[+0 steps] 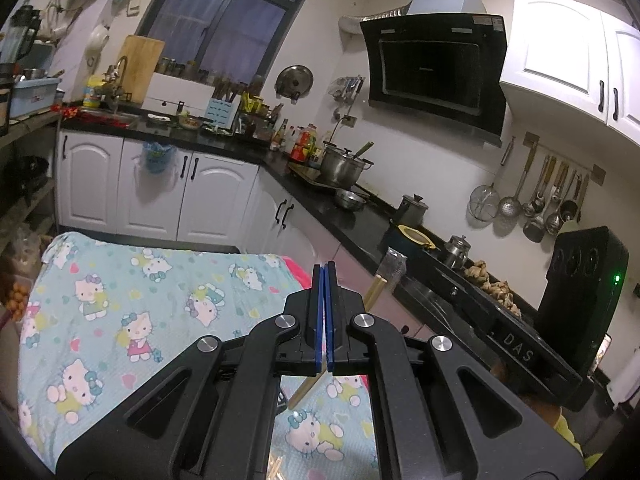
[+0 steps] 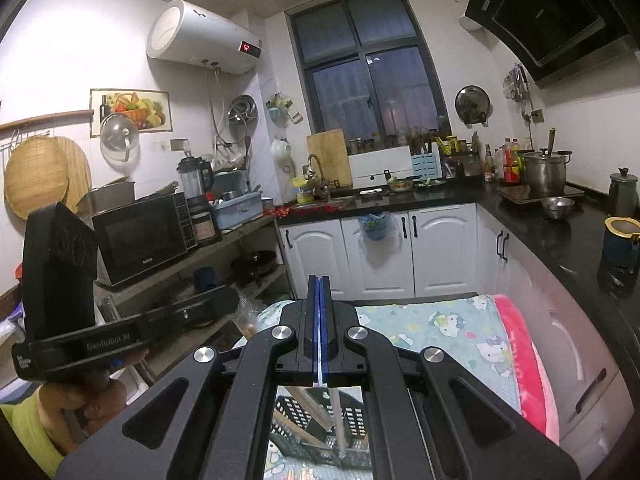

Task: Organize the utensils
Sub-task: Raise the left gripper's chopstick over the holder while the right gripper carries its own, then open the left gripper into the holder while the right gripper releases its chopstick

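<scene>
My left gripper is shut on a wooden-handled utensil; its handle runs down under the jaws and its metal head sticks out to the right of the fingers. My right gripper is shut on a thin metal utensil handle that hangs down below the jaws over a black slotted basket. Both grippers are held above a table covered by a Hello Kitty cloth. The other hand's gripper body shows at the right of the left wrist view and at the left of the right wrist view.
A black counter with a steel pot, bowl and kettles runs along the right. White cabinets stand behind the table. A shelf with a microwave is on the left. Ladles hang on a wall rail.
</scene>
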Demonstrator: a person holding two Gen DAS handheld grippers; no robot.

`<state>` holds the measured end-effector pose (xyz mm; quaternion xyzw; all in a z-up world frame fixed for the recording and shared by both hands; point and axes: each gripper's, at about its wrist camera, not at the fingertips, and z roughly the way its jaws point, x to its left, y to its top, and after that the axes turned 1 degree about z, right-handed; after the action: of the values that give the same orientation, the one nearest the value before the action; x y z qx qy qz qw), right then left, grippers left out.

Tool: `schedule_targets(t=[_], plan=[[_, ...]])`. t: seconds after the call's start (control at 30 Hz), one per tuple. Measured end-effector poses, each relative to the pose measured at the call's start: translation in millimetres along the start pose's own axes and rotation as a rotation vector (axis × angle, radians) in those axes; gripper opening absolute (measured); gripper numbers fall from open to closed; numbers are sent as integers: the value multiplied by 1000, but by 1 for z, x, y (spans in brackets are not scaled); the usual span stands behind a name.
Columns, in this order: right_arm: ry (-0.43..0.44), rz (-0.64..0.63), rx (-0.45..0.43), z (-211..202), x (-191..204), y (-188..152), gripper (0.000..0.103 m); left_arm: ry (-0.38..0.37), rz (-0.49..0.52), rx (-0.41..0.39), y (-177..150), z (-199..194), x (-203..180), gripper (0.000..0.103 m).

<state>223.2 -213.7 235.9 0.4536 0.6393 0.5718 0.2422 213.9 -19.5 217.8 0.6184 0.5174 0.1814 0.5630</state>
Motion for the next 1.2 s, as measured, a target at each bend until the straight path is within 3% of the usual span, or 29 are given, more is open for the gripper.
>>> schedule_targets(t=[0.47,0.8,1.07,1.1,1.13,1.17,1.2], plan=[[-19,-4,52,40,-1,-10,1,51,-2,28,-8,20,20,0],[-40,30,87,63,-16,-28,1,44,-33,62,-27,37,35,0],[-85,60,176,86,-30,-51,2,79,-62,126,-48,56,55,0],[-91,68,191,89,-32,-55,4,82,-65,137,-50,59,57,0],[-105,79,221,93,-35,-60,20,89,-72,150,-53,60,60,0],[-120,91,242,94,-38,-64,45,101,-81,165,-56,62,64,6],[-126,109,252,93,-40,-68,49,106,-87,169,-58,61,66,23]])
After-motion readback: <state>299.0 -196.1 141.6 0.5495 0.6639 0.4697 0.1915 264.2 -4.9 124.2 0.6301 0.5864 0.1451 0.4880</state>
